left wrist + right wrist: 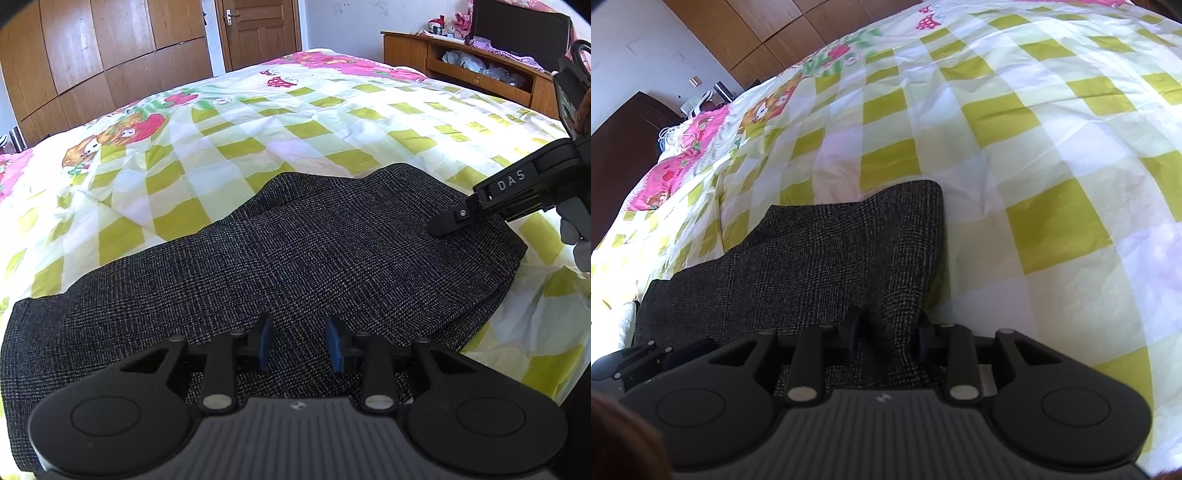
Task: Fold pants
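Note:
Dark grey checked pants point(295, 258) lie folded in a long band across the bed, near its front edge. My left gripper point(299, 343) hovers low over the band's near side. Its blue pads stand apart, and the cloth lies flat under the gap. My right gripper point(443, 225) comes in from the right with its tips down on the pants' right end. In the right wrist view a ridge of the pants point(827, 258) runs up between that gripper's point(890, 332) parted fingers. The pads do not visibly press on it.
The bed sheet point(332, 122) is checked yellow-green and white, with strawberry prints at the far end. A wooden wardrobe point(92, 55) and a door point(258, 29) stand behind the bed. A wooden shelf unit point(480, 70) sits at the back right. A gloved hand point(576, 229) holds the right gripper.

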### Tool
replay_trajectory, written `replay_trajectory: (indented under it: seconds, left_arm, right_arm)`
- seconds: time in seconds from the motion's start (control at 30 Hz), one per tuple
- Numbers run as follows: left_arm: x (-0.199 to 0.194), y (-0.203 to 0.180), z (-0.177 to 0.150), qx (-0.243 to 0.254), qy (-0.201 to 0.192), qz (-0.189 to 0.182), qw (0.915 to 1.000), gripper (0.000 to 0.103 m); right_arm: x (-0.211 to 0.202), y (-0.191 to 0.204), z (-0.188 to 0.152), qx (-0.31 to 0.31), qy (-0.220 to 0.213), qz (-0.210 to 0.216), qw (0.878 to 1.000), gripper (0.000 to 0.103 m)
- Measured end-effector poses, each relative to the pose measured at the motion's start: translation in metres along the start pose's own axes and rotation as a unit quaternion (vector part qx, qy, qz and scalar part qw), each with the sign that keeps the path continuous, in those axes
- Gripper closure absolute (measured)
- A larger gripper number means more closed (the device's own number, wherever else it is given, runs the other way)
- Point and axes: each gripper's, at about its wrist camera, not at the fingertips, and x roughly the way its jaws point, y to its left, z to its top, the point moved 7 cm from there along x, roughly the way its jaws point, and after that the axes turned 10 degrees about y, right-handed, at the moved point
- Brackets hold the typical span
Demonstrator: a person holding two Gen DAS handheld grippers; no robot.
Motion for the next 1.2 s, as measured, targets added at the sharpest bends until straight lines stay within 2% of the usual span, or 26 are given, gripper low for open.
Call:
replay_trajectory:
  seconds: [0.3,0.43,0.57,0.6,0.8,0.87,1.07,1.2]
  left_arm:
    - [0.001,0.004,0.0,-0.014,-0.001,-0.005,0.9999,0.058]
    - [0.002,0.004,0.0,-0.015,-0.001,-0.006,0.9999,0.058]
    - [0.003,0.005,0.001,-0.014,0.0,-0.007,0.9999,0.058]
    - [0.003,0.005,0.001,-0.015,0.0,-0.008,0.9999,0.058]
    - [0.005,0.004,0.003,-0.014,-0.001,-0.006,0.9999,0.058]
    - [0.004,0.005,0.002,-0.013,-0.001,-0.006,0.9999,0.058]
    - [-0.005,0.014,0.0,-0.021,-0.009,0.0,0.9997,0.058]
    - [-0.015,0.031,-0.005,-0.032,-0.018,0.015,0.9992,0.058]
  right_arm:
    - [-0.007,-0.016,-0.005,0.016,0.009,0.039,0.999,0.07]
    - [-0.002,-0.017,-0.005,0.037,0.01,0.074,0.997,0.07]
    - [-0.005,-0.014,-0.003,0.048,0.008,0.102,0.994,0.081]
    - [-0.008,-0.013,-0.003,0.049,0.004,0.107,0.993,0.081]
    - [0.007,-0.018,0.0,0.067,0.012,0.09,0.994,0.077]
    - [0.005,-0.012,0.002,0.067,0.007,0.085,0.994,0.087]
    - [-0.019,-0.009,0.006,0.079,-0.021,0.101,0.992,0.09]
    - [-0.033,-0.002,0.014,0.062,-0.035,0.077,0.994,0.091]
